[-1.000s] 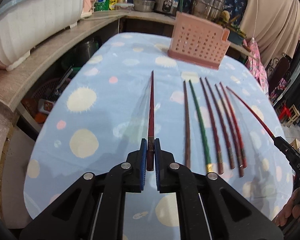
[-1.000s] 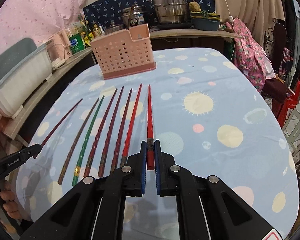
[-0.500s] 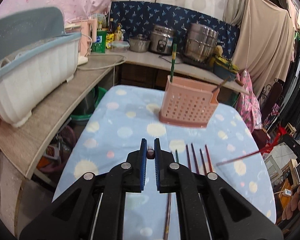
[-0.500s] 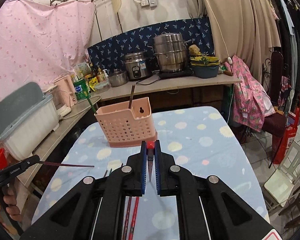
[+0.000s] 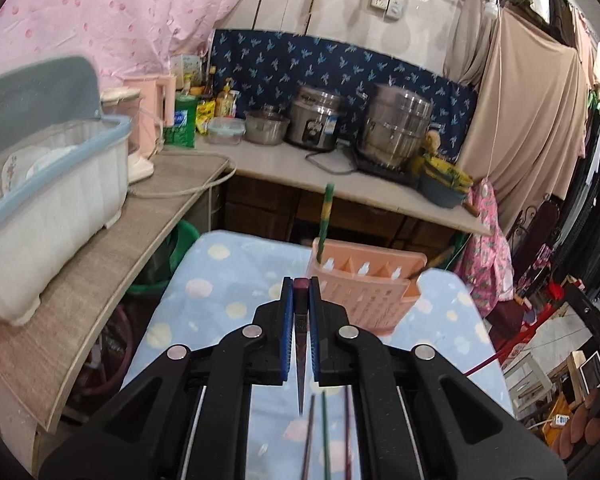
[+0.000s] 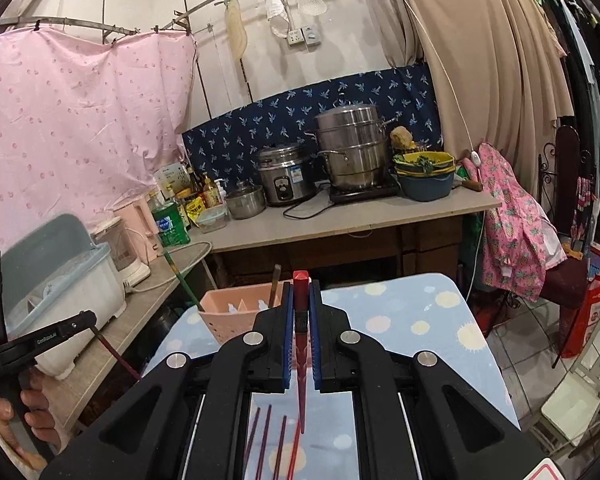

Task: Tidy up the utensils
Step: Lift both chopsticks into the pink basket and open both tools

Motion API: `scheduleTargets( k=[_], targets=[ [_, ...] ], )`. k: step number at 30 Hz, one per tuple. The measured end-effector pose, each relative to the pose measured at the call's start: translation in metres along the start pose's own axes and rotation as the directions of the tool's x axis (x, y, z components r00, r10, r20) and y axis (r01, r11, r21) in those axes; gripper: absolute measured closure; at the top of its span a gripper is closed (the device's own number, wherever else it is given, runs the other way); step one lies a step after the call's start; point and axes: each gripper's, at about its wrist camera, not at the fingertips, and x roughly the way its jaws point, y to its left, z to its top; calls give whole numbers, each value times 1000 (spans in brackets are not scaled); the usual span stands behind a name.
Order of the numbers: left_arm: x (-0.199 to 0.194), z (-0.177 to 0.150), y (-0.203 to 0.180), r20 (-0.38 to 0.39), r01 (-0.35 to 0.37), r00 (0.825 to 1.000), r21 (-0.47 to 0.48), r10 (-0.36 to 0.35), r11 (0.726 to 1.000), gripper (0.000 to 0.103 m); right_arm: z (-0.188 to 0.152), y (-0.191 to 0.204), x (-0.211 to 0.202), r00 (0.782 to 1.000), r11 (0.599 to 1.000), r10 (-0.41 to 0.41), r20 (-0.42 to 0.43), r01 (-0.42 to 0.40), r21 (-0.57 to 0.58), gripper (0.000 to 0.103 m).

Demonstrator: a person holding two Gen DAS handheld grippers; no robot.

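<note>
My left tongs (image 5: 299, 292) clamped on dark red chopstick (image 5: 300, 364), thick end up, tip hanging down: upright suits drop into pink caddy (image 5: 366, 290) ahead on desk (image 5: 220, 280). My right tongs (image 6: 300, 292) pinch bright red chopstick (image 6: 301, 368) same way, caddy (image 6: 236, 318) ahead and left. Green chopstick (image 5: 325, 220) and brown chopstick (image 6: 275, 284) stand in caddy. Loose chopsticks (image 6: 266, 440) lie in row on desk below, waiting. Judgement: next, lower both tips into compartments; risk is tip catching divider.
</note>
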Motion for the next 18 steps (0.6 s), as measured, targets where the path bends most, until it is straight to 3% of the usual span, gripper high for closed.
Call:
scheduleTargets(
  k=[5,12,16,18],
  targets=[
    [-10,49,-24,112,29,993,13,-30,1000,96,42,17,18,997,999,45,62,-45,-4,96],
    [-3,107,-49,275,8,961,15,-12,1000,96,87,35,56,989,996,84,124,-86,12,96],
    [22,118,-56,304,-12,953,14,7,1000,96,99,37,84,987,995,96,132,-101,25,96],
    [39,121,-58,292,-15,956,11,11,1000,96,100,37,97,988,994,100,118,-104,27,96]
  ],
)
